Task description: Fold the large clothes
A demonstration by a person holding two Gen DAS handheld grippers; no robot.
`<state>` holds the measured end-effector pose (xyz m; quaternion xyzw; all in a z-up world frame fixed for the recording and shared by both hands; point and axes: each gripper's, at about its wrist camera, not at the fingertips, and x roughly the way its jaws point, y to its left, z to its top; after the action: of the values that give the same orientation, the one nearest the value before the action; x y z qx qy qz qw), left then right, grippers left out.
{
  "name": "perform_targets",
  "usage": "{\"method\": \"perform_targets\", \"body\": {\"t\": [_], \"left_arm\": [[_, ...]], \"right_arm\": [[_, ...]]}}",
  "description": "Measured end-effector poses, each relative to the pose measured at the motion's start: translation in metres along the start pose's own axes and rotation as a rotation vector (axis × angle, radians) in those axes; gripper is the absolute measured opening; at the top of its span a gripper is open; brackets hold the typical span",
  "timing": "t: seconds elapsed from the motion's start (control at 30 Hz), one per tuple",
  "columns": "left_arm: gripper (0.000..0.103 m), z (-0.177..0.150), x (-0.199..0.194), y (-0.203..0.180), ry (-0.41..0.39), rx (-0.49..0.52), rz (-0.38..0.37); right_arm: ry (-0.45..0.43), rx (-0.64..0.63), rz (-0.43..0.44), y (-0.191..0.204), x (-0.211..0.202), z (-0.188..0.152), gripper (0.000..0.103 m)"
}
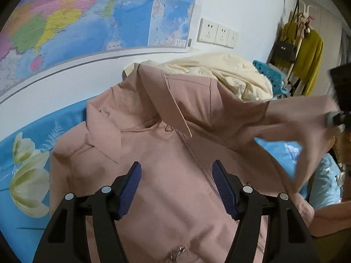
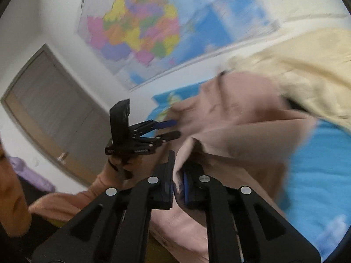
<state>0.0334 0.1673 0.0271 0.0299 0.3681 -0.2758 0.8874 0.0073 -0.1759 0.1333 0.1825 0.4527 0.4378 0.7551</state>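
A pink zip-up jacket lies front-up on a blue floral bedsheet. My left gripper hovers open over the jacket's chest, its blue pads on either side of the zipper with nothing between them. At the right edge of the left wrist view, my right gripper holds one sleeve up off the bed. In the right wrist view, my right gripper is shut on a pink fabric edge of that sleeve. The left gripper shows beyond it, held in a hand.
A cream garment is piled behind the jacket by the wall. A wall map, sockets, a coat rack with a yellow garment and a turquoise basket stand beyond. A door is to the left.
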Motion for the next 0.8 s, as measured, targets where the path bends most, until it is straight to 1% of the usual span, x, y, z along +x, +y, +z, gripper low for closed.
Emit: {"method": "perform_targets", "body": {"t": [0.03, 0.07, 0.1, 0.13, 0.17, 0.2, 0.23, 0.3, 0.33, 0.4, 0.43, 0.47, 0.5, 0.53, 0.6, 0.67, 0.7, 0.73, 0.77, 0.8], "left_arm": [[0.065, -0.003, -0.004, 0.003, 0.0, -0.005, -0.001], [0.065, -0.006, -0.007, 0.004, 0.002, -0.008, -0.004], [0.066, -0.011, -0.01, 0.007, 0.006, -0.012, -0.008], [0.067, -0.016, -0.012, 0.009, 0.014, -0.022, -0.007], [0.067, -0.021, -0.013, 0.009, 0.026, -0.031, -0.01], [0.067, -0.027, -0.013, 0.008, 0.043, -0.03, -0.011], [0.067, -0.031, -0.012, 0.007, 0.055, -0.028, -0.006], [0.067, -0.042, -0.01, 0.001, 0.079, -0.021, -0.03], [0.067, -0.045, -0.008, -0.002, 0.087, -0.019, -0.049], [0.067, -0.049, -0.001, -0.012, 0.109, -0.013, -0.092], [0.068, -0.049, 0.002, -0.017, 0.112, -0.005, -0.111], [0.072, -0.048, 0.008, -0.028, 0.12, 0.009, -0.139], [0.073, -0.046, 0.015, -0.035, 0.13, 0.024, -0.151], [0.073, -0.044, 0.023, -0.043, 0.14, 0.04, -0.152], [0.073, -0.037, 0.043, -0.058, 0.181, 0.057, -0.166], [0.072, -0.033, 0.064, -0.067, 0.227, 0.046, -0.182], [0.07, -0.032, 0.072, -0.071, 0.243, 0.043, -0.19], [0.052, -0.031, 0.079, -0.074, 0.26, 0.038, -0.2], [0.032, -0.031, 0.082, -0.074, 0.273, 0.035, -0.205], [0.023, -0.03, 0.084, -0.075, 0.287, 0.033, -0.212]], "right_arm": [[0.038, -0.004, 0.009, -0.001, 0.023, 0.001, 0.019], [0.08, 0.004, -0.014, -0.005, 0.051, 0.003, 0.025], [0.108, 0.017, -0.026, -0.008, 0.066, 0.002, 0.045], [0.175, 0.041, -0.03, -0.017, 0.094, 0.0, 0.056], [0.221, 0.054, -0.049, -0.023, 0.112, -0.003, 0.055], [0.262, 0.05, -0.09, -0.028, 0.124, -0.005, 0.055], [0.281, 0.041, -0.099, -0.029, 0.13, -0.004, 0.055], [0.291, 0.007, -0.087, -0.027, 0.121, -0.005, 0.055], [0.273, -0.027, -0.098, -0.023, 0.109, -0.003, 0.055], [0.203, -0.073, -0.134, -0.02, 0.076, 0.004, 0.056], [0.168, -0.076, -0.15, -0.022, 0.063, 0.007, 0.058], [0.112, -0.061, -0.181, -0.028, 0.046, 0.011, 0.06], [0.064, -0.037, -0.208, -0.038, 0.031, 0.016, 0.062], [0.037, -0.021, -0.229, -0.046, 0.021, 0.019, 0.062], [0.0, 0.025, -0.298, -0.064, 0.012, 0.025, 0.062], [0.0, 0.058, -0.356, -0.082, 0.018, 0.028, 0.062], [0.009, 0.06, -0.384, -0.088, 0.026, 0.03, 0.062], [0.026, 0.064, -0.413, -0.097, 0.035, 0.032, 0.062], [0.045, 0.07, -0.429, -0.106, 0.042, 0.033, 0.062], [0.066, 0.075, -0.439, -0.114, 0.051, 0.035, 0.057]]}}
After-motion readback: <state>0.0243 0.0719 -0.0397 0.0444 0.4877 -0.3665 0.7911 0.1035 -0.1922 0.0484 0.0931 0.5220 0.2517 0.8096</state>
